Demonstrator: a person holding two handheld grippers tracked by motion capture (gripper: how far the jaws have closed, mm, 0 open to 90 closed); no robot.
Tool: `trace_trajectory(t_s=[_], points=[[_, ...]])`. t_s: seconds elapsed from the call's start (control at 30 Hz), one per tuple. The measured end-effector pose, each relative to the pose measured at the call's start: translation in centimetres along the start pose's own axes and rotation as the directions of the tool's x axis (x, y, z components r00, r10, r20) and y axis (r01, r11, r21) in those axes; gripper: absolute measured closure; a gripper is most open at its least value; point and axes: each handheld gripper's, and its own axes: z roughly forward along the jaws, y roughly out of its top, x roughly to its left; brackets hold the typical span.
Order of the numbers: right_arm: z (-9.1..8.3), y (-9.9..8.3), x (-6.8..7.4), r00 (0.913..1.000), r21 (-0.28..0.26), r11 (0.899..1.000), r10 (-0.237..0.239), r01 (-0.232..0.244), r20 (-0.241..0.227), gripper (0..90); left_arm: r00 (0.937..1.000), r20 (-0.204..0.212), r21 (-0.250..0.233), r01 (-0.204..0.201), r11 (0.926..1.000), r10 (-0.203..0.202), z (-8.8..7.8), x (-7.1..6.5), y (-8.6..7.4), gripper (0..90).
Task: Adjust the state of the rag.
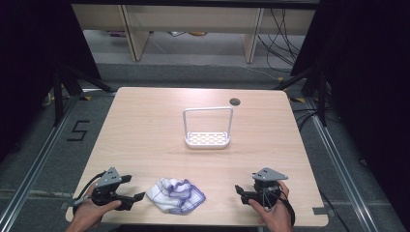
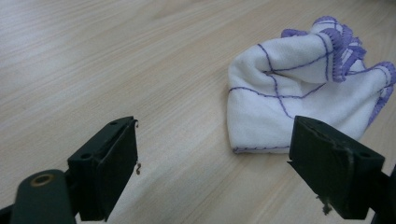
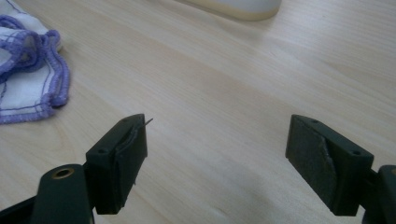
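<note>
Lying crumpled: white cloth (image 1: 176,195) with purple stitching, near the front edge of the table (image 1: 145,125), between the two grippers.
Left gripper (image 1: 137,188): fingers spread apart, nothing between them, cloth just beyond.
Right gripper (image 1: 239,192): fingers wide apart over bare wood, nothing held.
White rack (image 1: 208,128): upright mid-table, well apart from the cloth.

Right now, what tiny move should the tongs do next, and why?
Probably ease the left tongs forward onto the near edge of the crumpled white cloth. Its jaws stand open and empty with the cloth just ahead, untouched. The right tongs are open too, with the cloth off to one side.
</note>
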Motion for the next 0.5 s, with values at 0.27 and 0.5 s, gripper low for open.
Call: trace_trajectory(t_s=[0.27, 0.5], points=[[-0.1, 0.7, 1.1, 0.9993, -0.007, 1.000, -0.016, 0.016, -0.033, 24.0, 0.9998, -0.011, 0.001, 0.018, 0.9998, -0.018, -0.1, 0.0, 0.0, 15.0], [0.0, 1.7, 2.7, 0.9952, -0.021, 0.997, -0.074, 0.073, -0.064, 27.3, 0.9991, -0.019, -0.012, 0.039, 0.9992, -0.039, -0.4, -0.4, 0.1, 17.6]])
